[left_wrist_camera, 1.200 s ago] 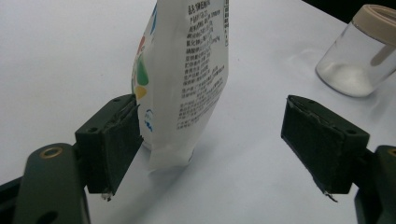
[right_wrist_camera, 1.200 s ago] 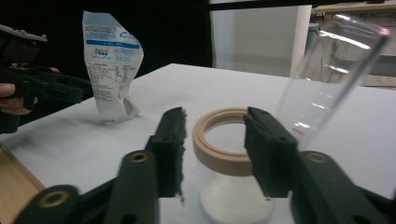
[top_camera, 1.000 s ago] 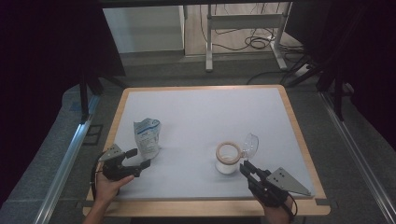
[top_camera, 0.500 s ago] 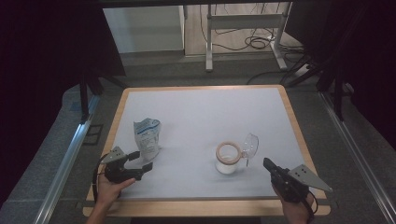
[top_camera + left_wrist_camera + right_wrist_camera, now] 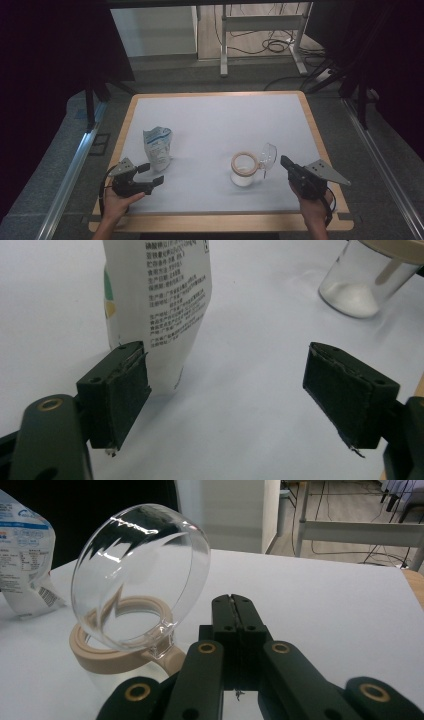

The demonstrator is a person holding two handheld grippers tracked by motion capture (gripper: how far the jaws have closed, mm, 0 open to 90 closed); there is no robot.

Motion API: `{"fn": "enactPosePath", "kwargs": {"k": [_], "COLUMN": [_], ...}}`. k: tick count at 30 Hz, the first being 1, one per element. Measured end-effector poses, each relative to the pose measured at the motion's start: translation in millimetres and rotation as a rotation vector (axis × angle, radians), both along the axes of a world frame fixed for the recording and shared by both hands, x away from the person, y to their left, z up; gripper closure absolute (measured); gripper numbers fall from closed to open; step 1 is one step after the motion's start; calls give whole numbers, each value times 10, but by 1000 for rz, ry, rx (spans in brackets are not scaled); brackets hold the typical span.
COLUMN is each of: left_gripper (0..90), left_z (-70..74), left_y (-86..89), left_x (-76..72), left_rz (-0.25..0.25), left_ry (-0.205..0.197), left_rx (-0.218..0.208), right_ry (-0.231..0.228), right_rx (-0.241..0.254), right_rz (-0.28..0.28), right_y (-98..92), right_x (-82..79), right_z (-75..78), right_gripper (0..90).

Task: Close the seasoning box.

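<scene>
Left tool (image 5: 150, 176) gapes open just near of the bag (image 5: 158, 145); right tool (image 5: 286, 163), closed and empty, sits right of the jar (image 5: 244, 170).

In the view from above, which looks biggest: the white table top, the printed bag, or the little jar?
1. White table top, by far.
2. Printed bag.
3. Jar, slightly smaller than the bag; with its open clear lid counted, the two look nearly alike.
</scene>
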State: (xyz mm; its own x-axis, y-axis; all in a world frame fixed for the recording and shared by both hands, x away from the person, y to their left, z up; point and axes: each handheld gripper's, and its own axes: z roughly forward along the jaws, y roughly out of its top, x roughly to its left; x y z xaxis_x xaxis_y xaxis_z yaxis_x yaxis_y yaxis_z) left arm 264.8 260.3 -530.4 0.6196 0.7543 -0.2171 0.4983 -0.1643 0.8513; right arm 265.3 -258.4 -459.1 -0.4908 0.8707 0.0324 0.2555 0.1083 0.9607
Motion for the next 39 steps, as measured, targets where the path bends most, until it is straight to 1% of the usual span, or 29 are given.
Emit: {"fn": "enactPosePath", "kwargs": {"k": [7, 10, 13, 17, 25, 33, 39], "left_gripper": [182, 182, 183, 183, 183, 183, 183], "left_z": [-8, -14, -27, -35, -47, -62, -74], "left_y": [-24, -18, -6, 3, 8, 5, 10], "left_x": [-6, -21, -26, -28, -49, -51, -54], "left_rz": [-12, -12, -10, -7, -9, -8, -5], "left_ry": [2, 3, 5, 5, 8, 11, 13], "left_rx": [3, -1, 1, -2, -2, 0, 0], "right_ry": [13, 10, 8, 3, -8, -13, -2], "right_rx": [-4, -18, -20, -23, -33, -40, -51], "right_rz": [-4, -1, -2, 5, 30, 46, 85], "right_y": [35, 58, 78, 116, 234, 313, 485], "right_x": [79, 116, 134, 131, 60, 67, 100], "right_z": [19, 38, 55, 81, 124, 128, 99], "right_gripper": [898, 899, 898, 898, 898, 898, 898]}}
